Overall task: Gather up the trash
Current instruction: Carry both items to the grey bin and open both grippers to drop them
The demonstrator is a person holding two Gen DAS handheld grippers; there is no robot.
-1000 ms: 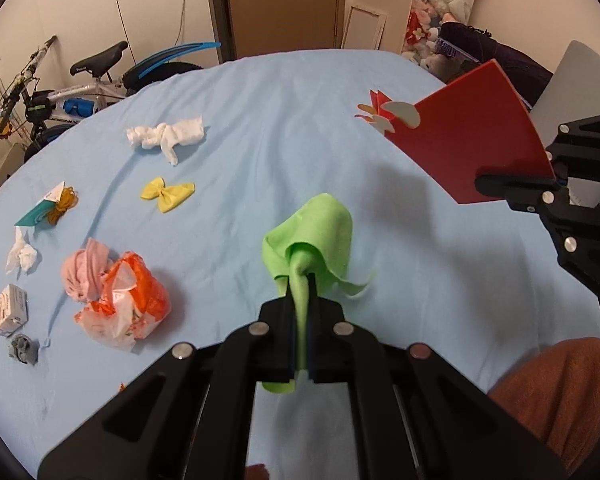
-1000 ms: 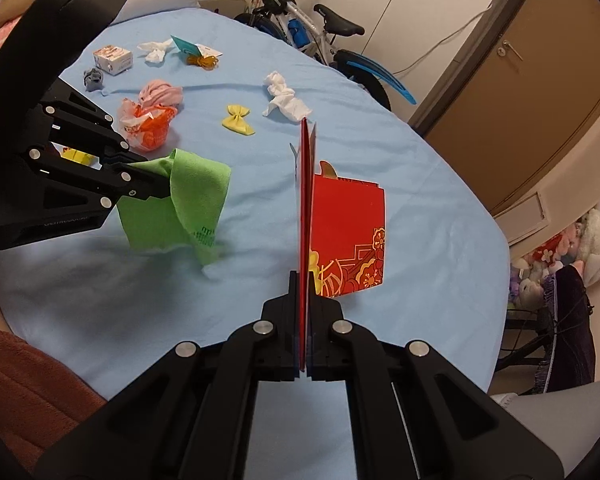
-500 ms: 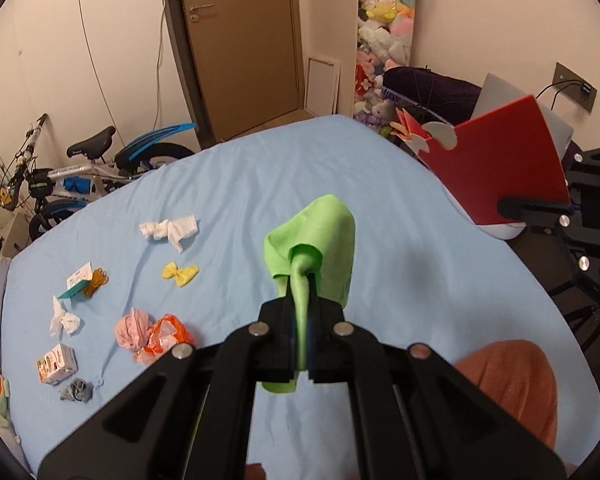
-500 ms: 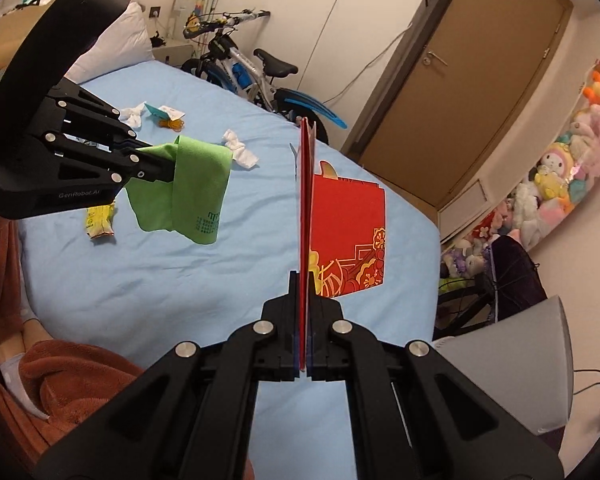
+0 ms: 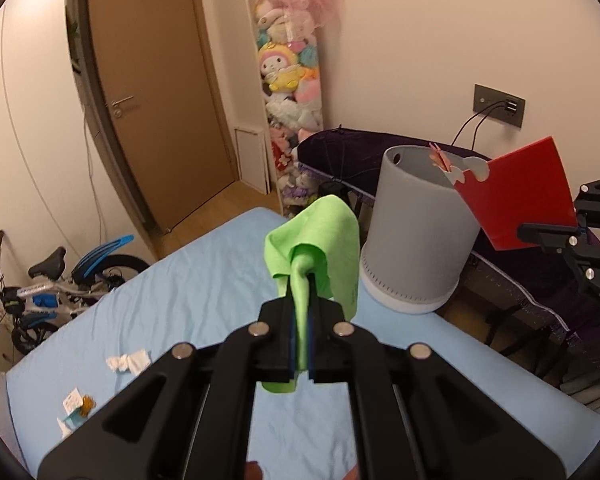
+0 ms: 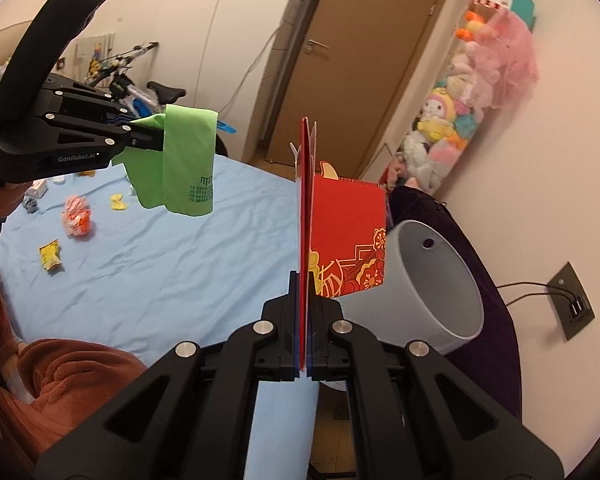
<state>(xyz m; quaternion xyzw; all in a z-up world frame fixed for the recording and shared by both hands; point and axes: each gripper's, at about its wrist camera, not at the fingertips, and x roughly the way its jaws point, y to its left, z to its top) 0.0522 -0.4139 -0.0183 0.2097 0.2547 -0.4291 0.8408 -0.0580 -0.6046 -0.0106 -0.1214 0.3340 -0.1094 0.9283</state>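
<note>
Bedroom, blue bed (image 5: 204, 280) | left gripper (image 6: 156, 142), marked "GenRobot.AI", jaws clamping one green cloth (image 5: 320, 240) | right gripper (image 6: 304, 292) jaws clamping one red envelope (image 6: 348, 236) | one grey bin (image 6: 440, 280).

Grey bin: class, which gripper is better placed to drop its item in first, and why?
Right, probably. The right gripper holds the red card beside the grey bin; the left gripper with the green cloth hangs over the bed.

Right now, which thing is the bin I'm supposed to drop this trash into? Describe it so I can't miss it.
Look past the far end of the blue bed, toward the wall with the dark socket plate. The bin stands at the bed's corner against dark purple fabric. It is a plain grey round tub, open-topped, with a small hole near its rim and a white base.
</note>
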